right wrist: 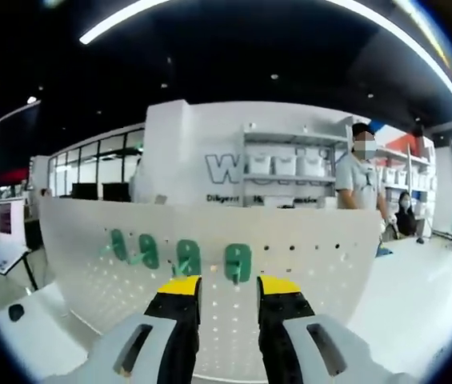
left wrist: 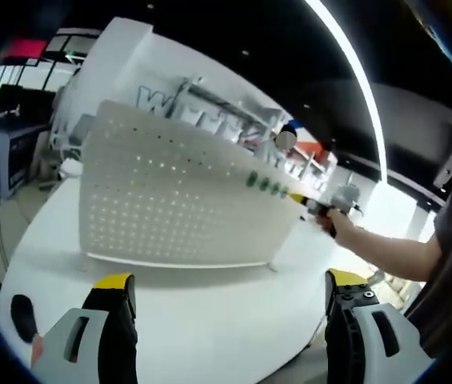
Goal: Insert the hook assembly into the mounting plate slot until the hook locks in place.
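Pegboard [right wrist: 306, 264] w/ green hooks [right wrist: 238, 262], blurry

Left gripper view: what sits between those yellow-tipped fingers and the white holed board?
Only bare white table; nothing lies between the left gripper and the pegboard.

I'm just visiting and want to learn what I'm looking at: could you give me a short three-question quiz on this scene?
1. True or false: the white pegboard stands upright on the table.
2. How many green hooks sit on the pegboard in the right gripper view? A) one B) four C) seven
3. Fill in: in the left gripper view, the left gripper has its jaws wide ____.

Key: 1 true; 2 B; 3 apart (open). In the right gripper view, the right gripper points at the rightmost hook.
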A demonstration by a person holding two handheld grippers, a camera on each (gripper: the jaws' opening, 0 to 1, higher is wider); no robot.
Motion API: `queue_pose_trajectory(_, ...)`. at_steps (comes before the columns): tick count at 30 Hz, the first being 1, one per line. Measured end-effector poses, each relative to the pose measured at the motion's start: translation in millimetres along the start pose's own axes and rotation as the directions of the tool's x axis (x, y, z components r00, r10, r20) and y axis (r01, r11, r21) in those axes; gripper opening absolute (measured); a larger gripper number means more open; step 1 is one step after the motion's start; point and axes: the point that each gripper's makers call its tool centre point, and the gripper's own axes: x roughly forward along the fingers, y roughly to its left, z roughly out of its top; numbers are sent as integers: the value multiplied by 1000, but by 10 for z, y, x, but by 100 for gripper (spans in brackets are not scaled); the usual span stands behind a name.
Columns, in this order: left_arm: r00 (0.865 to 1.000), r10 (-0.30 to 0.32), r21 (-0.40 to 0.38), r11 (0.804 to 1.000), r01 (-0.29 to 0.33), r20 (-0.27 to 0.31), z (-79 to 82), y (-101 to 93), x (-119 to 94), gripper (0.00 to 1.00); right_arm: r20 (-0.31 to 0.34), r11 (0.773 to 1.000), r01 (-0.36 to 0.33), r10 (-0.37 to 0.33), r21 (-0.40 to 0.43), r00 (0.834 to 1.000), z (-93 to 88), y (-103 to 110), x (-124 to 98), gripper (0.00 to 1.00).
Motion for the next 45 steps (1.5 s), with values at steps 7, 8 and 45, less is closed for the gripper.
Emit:
queue_pose_trajectory(7, 1000, 5, 7, 1000, -5, -1, -8, 18, -49, 100, -60, 998, -58, 58, 12, 996, -236, 264, -349, 39)
queue_pose_trajectory(8, 1000, 5, 7, 1000, -5, -1, -11, 19, -54, 100, -66, 998, -61, 62, 19, 996, -268, 296, -395, 41)
queue_pose_trajectory(45, 998, -11, 70, 997, 15, -69, -164, 12, -111, 100, -238, 969, -223, 243, 111, 940, -1075, 1377, -1592, 69)
